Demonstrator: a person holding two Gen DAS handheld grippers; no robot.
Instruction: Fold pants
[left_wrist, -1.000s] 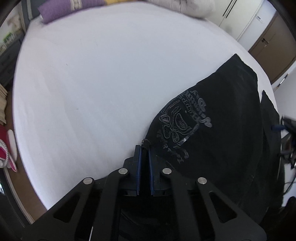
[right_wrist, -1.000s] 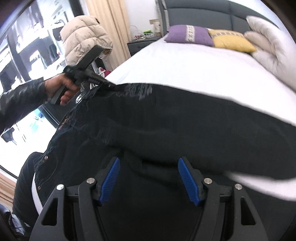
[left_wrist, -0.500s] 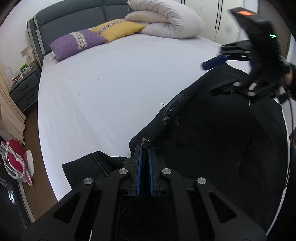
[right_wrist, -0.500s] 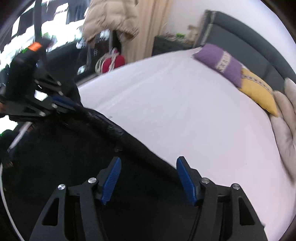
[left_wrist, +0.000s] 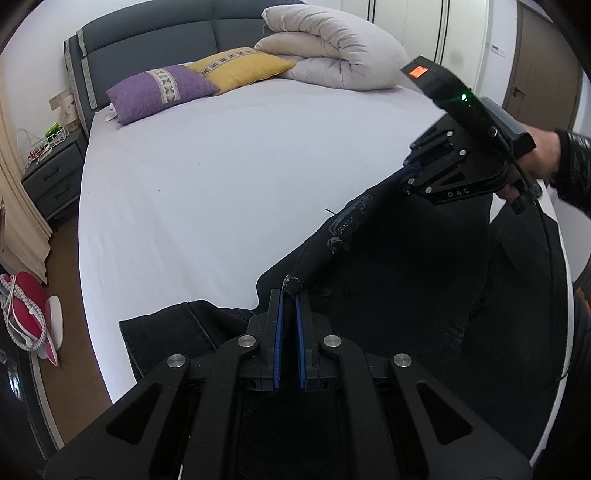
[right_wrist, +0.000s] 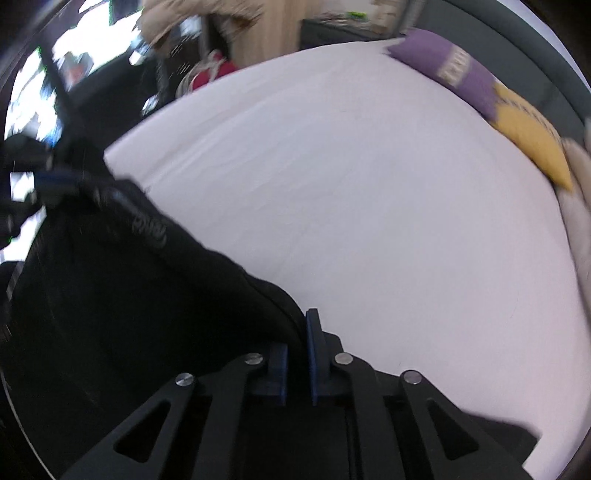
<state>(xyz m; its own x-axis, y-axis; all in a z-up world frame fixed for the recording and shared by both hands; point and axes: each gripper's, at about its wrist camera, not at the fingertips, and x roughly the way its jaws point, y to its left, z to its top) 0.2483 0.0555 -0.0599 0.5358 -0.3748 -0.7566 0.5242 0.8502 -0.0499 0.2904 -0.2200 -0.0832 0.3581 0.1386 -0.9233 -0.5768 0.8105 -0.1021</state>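
Black pants (left_wrist: 406, 280) with a grey print lie over the near right part of a white bed (left_wrist: 221, 166). My left gripper (left_wrist: 289, 295) is shut on one end of a top edge of the pants, which runs taut up to the right. At its far end my right gripper (left_wrist: 408, 173), held by a person's hand, grips the same edge. In the right wrist view the pants (right_wrist: 129, 295) fill the lower left, and the right gripper (right_wrist: 295, 332) is closing with the black fabric pinched between its blue pads. The left gripper (right_wrist: 55, 181) is a blur at far left.
A purple pillow (left_wrist: 162, 90), a yellow pillow (left_wrist: 240, 68) and a rolled pale duvet (left_wrist: 332, 55) sit by the dark headboard. A grey nightstand (left_wrist: 51, 177) and a red item (left_wrist: 26, 306) on the floor stand left of the bed. Wardrobe doors are at the back right.
The right gripper's jaws, wide apart before, have come together on the pants edge. The left gripper has lifted and tilted up, so the headboard is in view. The edge is stretched between both.
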